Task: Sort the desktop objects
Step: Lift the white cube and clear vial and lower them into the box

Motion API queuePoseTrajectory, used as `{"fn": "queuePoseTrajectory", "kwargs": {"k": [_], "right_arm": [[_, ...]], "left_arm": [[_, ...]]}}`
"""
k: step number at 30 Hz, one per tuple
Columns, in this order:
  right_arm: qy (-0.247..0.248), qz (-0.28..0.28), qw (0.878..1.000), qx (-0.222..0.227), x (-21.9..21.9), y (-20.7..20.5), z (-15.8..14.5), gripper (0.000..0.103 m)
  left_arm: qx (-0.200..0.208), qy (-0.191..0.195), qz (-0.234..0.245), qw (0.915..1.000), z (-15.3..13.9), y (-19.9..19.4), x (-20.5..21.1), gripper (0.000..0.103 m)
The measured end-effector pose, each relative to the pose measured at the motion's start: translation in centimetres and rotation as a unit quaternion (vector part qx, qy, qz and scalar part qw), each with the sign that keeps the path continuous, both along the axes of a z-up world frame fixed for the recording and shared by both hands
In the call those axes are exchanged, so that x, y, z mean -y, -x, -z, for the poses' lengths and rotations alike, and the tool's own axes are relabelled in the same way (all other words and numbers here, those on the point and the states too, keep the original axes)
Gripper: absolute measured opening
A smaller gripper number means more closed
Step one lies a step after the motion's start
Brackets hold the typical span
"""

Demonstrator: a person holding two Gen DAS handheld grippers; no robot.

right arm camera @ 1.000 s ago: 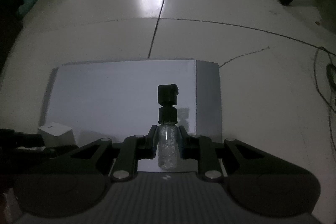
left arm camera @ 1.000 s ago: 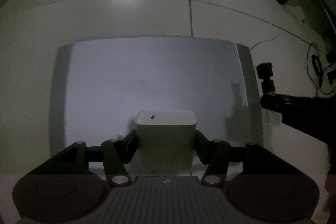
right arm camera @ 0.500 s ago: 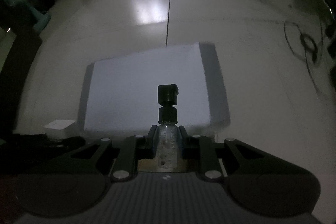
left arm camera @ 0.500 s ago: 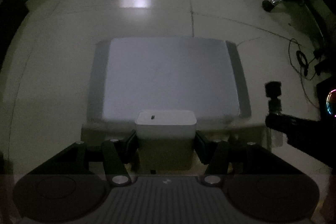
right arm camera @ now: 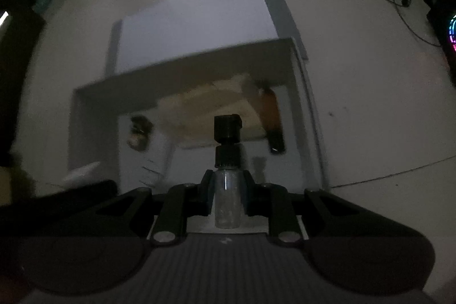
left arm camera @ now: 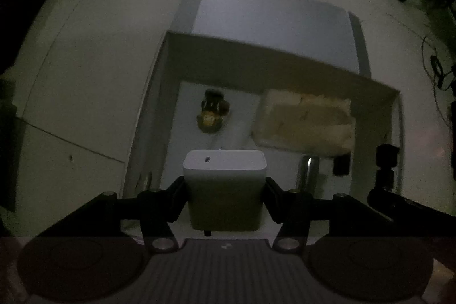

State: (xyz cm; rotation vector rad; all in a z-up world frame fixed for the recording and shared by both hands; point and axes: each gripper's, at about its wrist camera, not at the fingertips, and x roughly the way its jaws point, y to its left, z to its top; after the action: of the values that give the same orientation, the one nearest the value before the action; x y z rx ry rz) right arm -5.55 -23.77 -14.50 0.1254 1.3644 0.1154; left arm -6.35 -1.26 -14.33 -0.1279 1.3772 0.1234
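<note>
Two grippers each carry one thing over an open white box. At lower centre of the left wrist view, the left gripper has its jaws clamped on the sides of a white charger block; no lettering on it can be read. At lower centre of the right wrist view, the right gripper pinches a clear spray bottle with a black cap. Inside the box lie a tan packet, a small dark-and-yellow object at centre, and an amber bottle toward the right. Blur hides any labels.
</note>
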Motion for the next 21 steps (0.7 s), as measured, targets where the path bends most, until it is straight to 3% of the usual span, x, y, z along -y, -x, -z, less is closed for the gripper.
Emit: {"fn": "queuePoseTrajectory", "kwargs": {"k": [5,10,21], "right_arm": [[0.027,-0.004,0.999,-0.028,0.8,0.1,2.7,0.021],[0.02,0.007,0.999,-0.044,1.5,0.2,4.8,0.021],[0.044,-0.034,0.996,-0.069,0.5,-0.2,9.8,0.021]], "left_arm": [[-0.002,0.003,0.016,0.9999,1.8,-0.1,-0.1,0.051],[-0.012,0.024,0.045,0.9986,3.8,0.4,2.1,0.051],[-0.044,0.028,0.057,0.9971,8.7,0.2,4.3,0.051]]}}
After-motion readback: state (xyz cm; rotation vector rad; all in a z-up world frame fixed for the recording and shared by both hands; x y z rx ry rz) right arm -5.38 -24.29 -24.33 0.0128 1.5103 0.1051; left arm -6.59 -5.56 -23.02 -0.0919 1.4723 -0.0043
